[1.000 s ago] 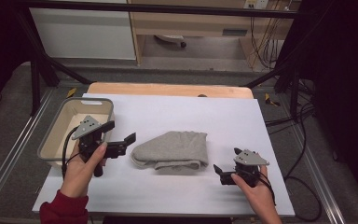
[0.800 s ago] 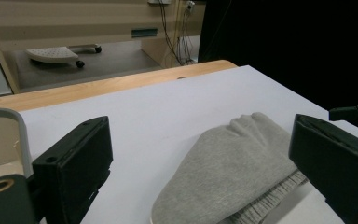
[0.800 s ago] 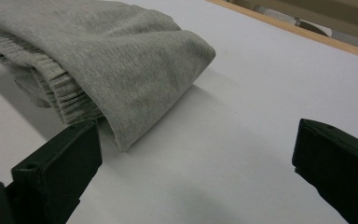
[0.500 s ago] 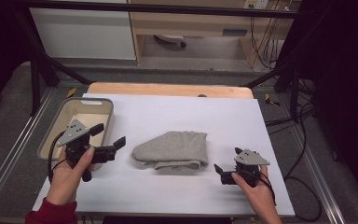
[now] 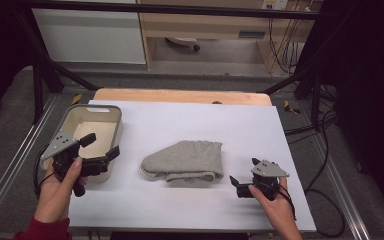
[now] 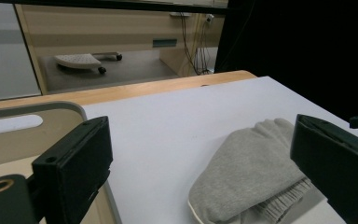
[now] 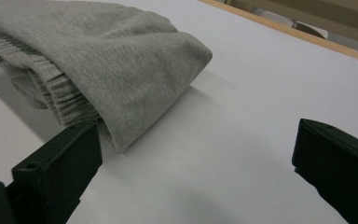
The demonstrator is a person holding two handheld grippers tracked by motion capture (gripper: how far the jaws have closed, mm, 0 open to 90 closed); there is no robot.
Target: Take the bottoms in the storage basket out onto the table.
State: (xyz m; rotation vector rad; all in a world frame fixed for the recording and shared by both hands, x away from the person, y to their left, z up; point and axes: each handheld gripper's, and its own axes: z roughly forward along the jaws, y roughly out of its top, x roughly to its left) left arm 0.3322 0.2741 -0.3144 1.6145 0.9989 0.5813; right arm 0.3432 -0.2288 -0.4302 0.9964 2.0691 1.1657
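Observation:
A folded grey knit garment [image 5: 185, 161] lies in the middle of the white table [image 5: 195, 125]. My left gripper [image 5: 101, 146] hovers open over the near right corner of a beige bin [image 5: 95, 108], well left of the garment, with nothing between its jaws. Its own view looks past the wide-apart jaws of the left gripper [image 6: 200, 154] to the garment [image 6: 251, 163] and the bin's rim [image 6: 32, 109]. My right gripper [image 5: 243, 171] rests open on the table just right of the garment. In the right gripper [image 7: 196, 158] view the garment's folded corner [image 7: 107, 60] touches the left jaw.
The bin looks empty inside. A wooden strip [image 5: 180, 95] runs along the table's far edge. Metal frame rails [image 5: 340, 175] flank the table, and cables [image 5: 325, 145] lie on the floor to the right. Shelving stands beyond the table.
My left gripper has drawn away from the garment to the left and now sits over the bin's corner. The right gripper and the garment have stayed put.

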